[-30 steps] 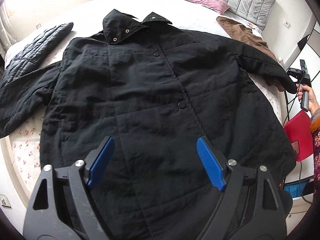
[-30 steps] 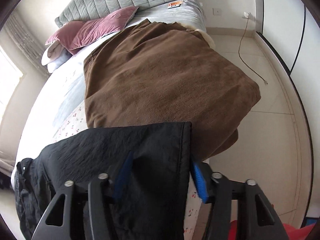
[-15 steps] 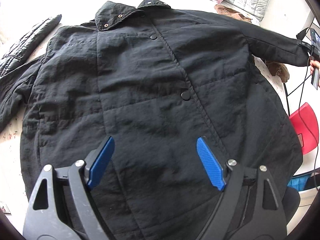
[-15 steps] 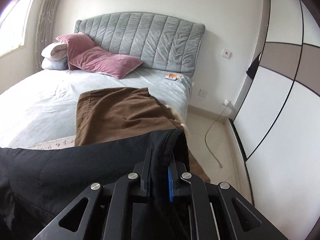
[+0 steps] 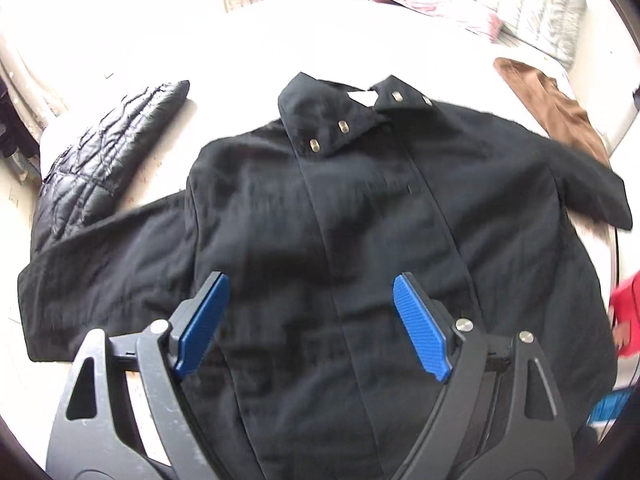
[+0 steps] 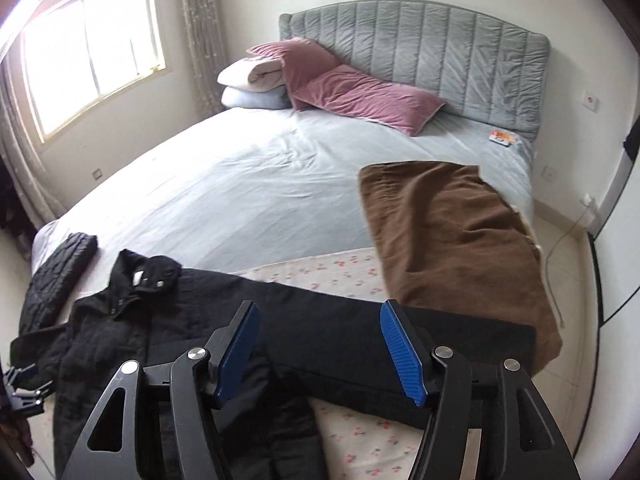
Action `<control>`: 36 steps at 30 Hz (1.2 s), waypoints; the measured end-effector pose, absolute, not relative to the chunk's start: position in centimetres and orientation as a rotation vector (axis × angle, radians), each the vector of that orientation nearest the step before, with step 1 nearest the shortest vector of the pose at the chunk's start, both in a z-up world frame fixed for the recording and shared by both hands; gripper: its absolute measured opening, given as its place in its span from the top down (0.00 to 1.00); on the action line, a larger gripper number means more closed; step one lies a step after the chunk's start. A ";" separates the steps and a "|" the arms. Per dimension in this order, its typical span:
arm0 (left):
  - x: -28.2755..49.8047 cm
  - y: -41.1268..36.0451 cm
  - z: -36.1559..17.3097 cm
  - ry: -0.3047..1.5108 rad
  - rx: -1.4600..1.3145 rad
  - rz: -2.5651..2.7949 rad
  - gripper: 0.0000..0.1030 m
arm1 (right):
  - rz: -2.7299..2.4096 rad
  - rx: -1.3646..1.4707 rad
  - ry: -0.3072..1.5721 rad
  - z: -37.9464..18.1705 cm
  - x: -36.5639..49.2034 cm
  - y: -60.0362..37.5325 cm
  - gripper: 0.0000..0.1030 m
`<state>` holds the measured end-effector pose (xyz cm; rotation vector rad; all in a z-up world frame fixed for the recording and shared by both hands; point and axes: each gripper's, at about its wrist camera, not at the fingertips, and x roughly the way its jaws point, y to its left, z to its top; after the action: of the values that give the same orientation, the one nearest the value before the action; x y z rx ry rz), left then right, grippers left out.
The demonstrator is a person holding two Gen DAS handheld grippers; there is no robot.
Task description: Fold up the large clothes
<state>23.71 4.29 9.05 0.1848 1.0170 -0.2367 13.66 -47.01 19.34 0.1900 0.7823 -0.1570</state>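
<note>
Close to both cameras, the left claw [image 5: 306, 322] and right claw [image 6: 318, 348] are spread wide, holding nothing. Beyond them the black coat [image 5: 360, 220] lies flat on the bed [image 6: 248, 184], sleeves out, probably ready for folding.

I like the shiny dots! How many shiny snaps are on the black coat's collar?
4 show: two snaps on the collar's left flap, two more on its right flap. Folds of the black coat may hide others.

The coat [image 6: 120, 332] is spread at the bed's [image 6: 248, 184] foot. A quilted jacket [image 6: 60, 272] is laid left of the coat, a blanket [image 6: 460, 236] right of it, and pillows [image 6: 352, 88] far behind it.
</note>
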 end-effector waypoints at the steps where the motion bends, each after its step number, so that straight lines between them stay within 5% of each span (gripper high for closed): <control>1: 25.2 4.1 9.3 1.012 0.163 -0.234 0.18 | -0.118 0.186 0.798 19.1 14.9 -45.0 0.38; 10: 37.1 2.5 4.1 0.890 -0.087 -0.226 0.18 | 0.062 0.136 0.923 12.2 31.1 -28.0 0.38; 16: 37.5 2.9 -5.1 0.814 -0.344 -0.220 0.23 | 0.034 0.169 0.956 4.9 41.0 -22.3 0.38; 21: 36.2 2.4 -4.1 0.752 -0.341 -0.294 0.23 | -0.024 0.203 0.992 -0.9 46.2 -21.2 0.38; 23: 35.9 1.7 -4.2 0.767 -0.302 -0.298 0.23 | -0.048 0.160 1.004 -2.4 46.7 -21.1 0.45; 26: 36.3 1.9 -4.5 0.797 -0.312 -0.295 0.23 | -0.063 -0.027 1.023 -3.1 45.8 -19.9 0.80; 28: 36.2 2.3 -4.7 0.797 -0.336 -0.306 0.23 | -0.096 -0.082 0.965 -1.5 44.4 -19.4 0.92; 33: 35.9 2.0 -4.3 0.765 -0.327 -0.338 0.23 | -0.349 -0.144 0.401 3.3 37.1 -18.6 0.92; 36: 36.1 2.0 -4.4 0.774 -0.298 -0.301 0.23 | -0.314 -0.144 0.492 0.7 40.2 -19.1 0.80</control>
<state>36.14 2.00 -4.45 -0.2983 0.7742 -0.3009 40.23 -19.06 0.70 -0.1436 0.4924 -0.3140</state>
